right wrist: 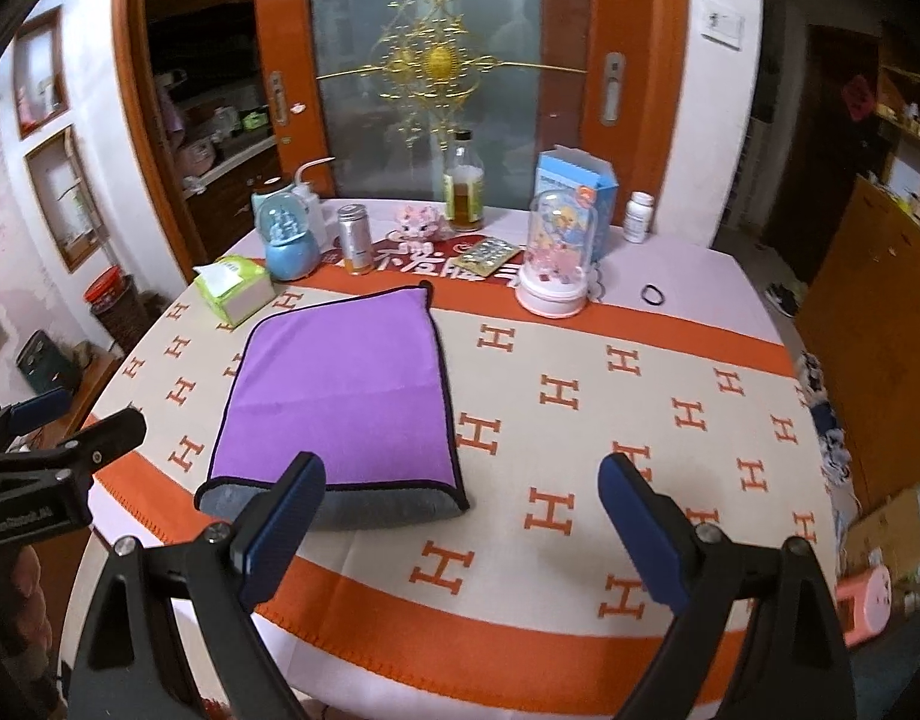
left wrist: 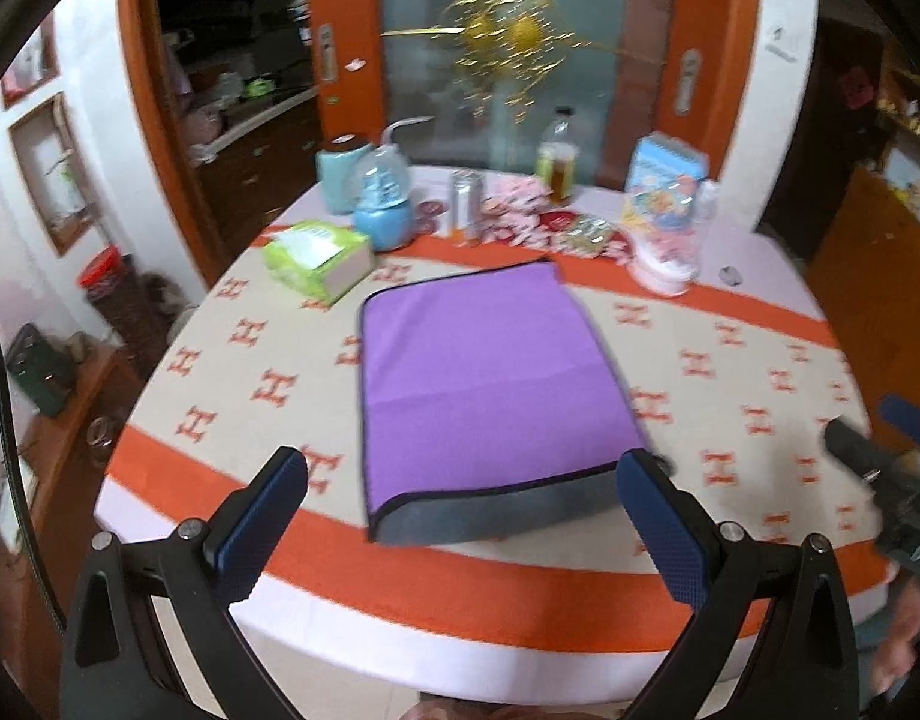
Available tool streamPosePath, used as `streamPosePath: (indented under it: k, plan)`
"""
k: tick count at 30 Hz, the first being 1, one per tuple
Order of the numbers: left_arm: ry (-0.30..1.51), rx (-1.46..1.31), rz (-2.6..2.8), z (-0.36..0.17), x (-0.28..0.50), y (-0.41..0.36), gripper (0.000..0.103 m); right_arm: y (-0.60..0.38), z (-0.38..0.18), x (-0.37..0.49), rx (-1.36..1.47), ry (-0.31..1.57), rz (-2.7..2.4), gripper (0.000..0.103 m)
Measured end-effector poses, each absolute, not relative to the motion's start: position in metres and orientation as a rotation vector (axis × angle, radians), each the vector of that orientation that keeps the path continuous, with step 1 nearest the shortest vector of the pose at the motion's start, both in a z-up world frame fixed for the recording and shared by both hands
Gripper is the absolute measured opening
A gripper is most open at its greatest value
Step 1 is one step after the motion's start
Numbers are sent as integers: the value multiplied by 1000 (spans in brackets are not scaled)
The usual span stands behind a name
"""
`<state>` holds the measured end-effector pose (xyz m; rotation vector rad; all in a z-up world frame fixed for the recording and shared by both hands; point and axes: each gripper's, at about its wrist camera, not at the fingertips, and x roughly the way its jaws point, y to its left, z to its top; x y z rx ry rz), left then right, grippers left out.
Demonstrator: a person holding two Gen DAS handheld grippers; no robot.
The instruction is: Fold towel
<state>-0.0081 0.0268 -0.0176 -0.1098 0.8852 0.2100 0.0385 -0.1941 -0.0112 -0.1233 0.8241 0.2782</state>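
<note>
A purple towel (left wrist: 484, 378) with a dark edge lies flat on the table, its grey underside showing along the near edge. It also shows in the right wrist view (right wrist: 340, 390), left of centre. My left gripper (left wrist: 460, 492) is open and empty, raised above the towel's near edge. My right gripper (right wrist: 460, 498) is open and empty, raised over the cloth to the right of the towel's near right corner. The right gripper's tip shows at the right of the left wrist view (left wrist: 868, 456); the left gripper shows at the left of the right wrist view (right wrist: 70, 438).
The table has a cream and orange cloth (right wrist: 580, 396) with H marks. At the back stand a green tissue box (right wrist: 235, 288), a blue snow globe (right wrist: 289, 240), a can (right wrist: 355, 237), a bottle (right wrist: 463, 186), a dome toy (right wrist: 559, 258), a blue carton (right wrist: 580, 186) and a hair tie (right wrist: 655, 294).
</note>
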Motion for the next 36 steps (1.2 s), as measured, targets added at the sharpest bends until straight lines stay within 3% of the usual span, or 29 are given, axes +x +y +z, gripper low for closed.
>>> streamPosePath:
  k: [9, 16, 21, 24, 30, 36]
  plan:
    - [947, -270, 163, -65, -19, 62, 102, -187, -43, 57, -204, 849, 402, 92]
    - [999, -194, 119, -111, -9, 68, 100, -177, -81, 71, -264, 898, 513, 81]
    - [1081, -159, 20, -141, 7, 75, 81, -173, -107, 82, -314, 942, 617, 79]
    - [1137, -172, -21, -159, 19, 85, 71, -170, -123, 93, -323, 989, 674, 72]
    - [1201, -176, -99, -183, 40, 104, 54, -164, -153, 122, -330, 1074, 757, 63]
    - [1231, -183, -187, -193, 56, 111, 44, -159, -177, 143, -357, 1140, 838, 55]
